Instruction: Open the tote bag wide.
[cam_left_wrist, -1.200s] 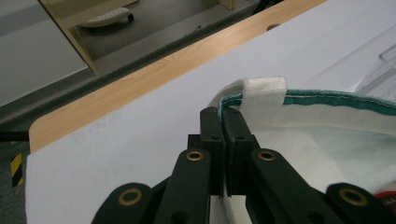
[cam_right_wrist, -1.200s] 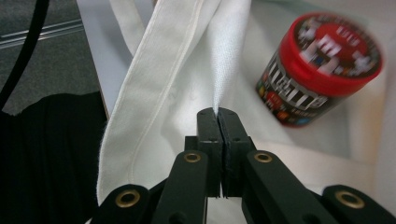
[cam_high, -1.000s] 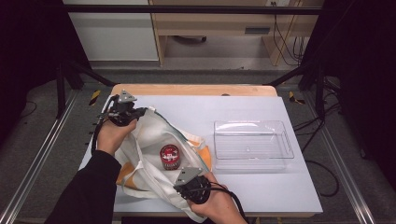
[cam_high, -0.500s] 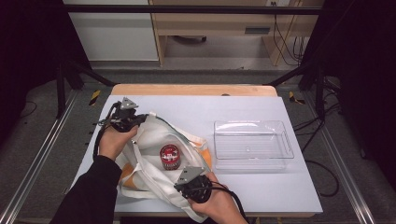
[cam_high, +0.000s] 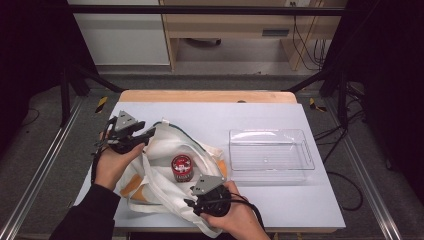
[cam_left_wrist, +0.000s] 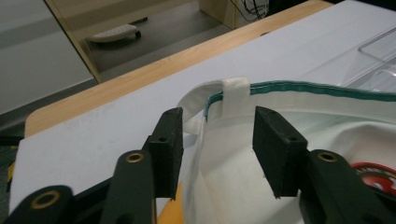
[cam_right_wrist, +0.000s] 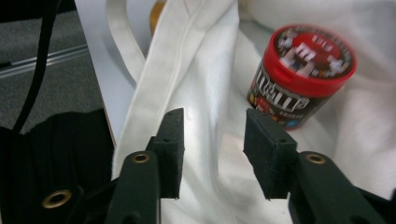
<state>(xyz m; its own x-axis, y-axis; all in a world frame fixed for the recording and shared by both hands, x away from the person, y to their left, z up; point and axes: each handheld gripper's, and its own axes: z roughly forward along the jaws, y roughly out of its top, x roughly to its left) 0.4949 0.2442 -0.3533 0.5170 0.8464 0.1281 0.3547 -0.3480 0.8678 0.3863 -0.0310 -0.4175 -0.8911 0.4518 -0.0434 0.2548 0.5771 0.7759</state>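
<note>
A white cloth bag (cam_high: 165, 150) with green trim and orange patches lies open on the table's left half. Inside it stands a red M&M's tub (cam_high: 182, 167), lid up. My left gripper (cam_high: 149, 134) is at the bag's far left rim. In the left gripper view it (cam_left_wrist: 217, 149) is open, jaws astride the green-trimmed rim (cam_left_wrist: 303, 88) by the handle strap (cam_left_wrist: 233, 93). My right gripper (cam_high: 192, 201) is at the bag's near edge. In the right gripper view it (cam_right_wrist: 212, 140) is open over white fabric (cam_right_wrist: 205, 84), with the tub (cam_right_wrist: 301, 74) just beyond to the right.
A clear plastic tray (cam_high: 270, 150) sits on the right half of the pale table (cam_high: 225, 117). A wooden strip (cam_high: 205, 96) runs along the far edge. Metal rails and dark floor flank both sides.
My left gripper has drawn back toward the person along the bag's left rim, and the rim has dropped lower. The right gripper has barely moved.
</note>
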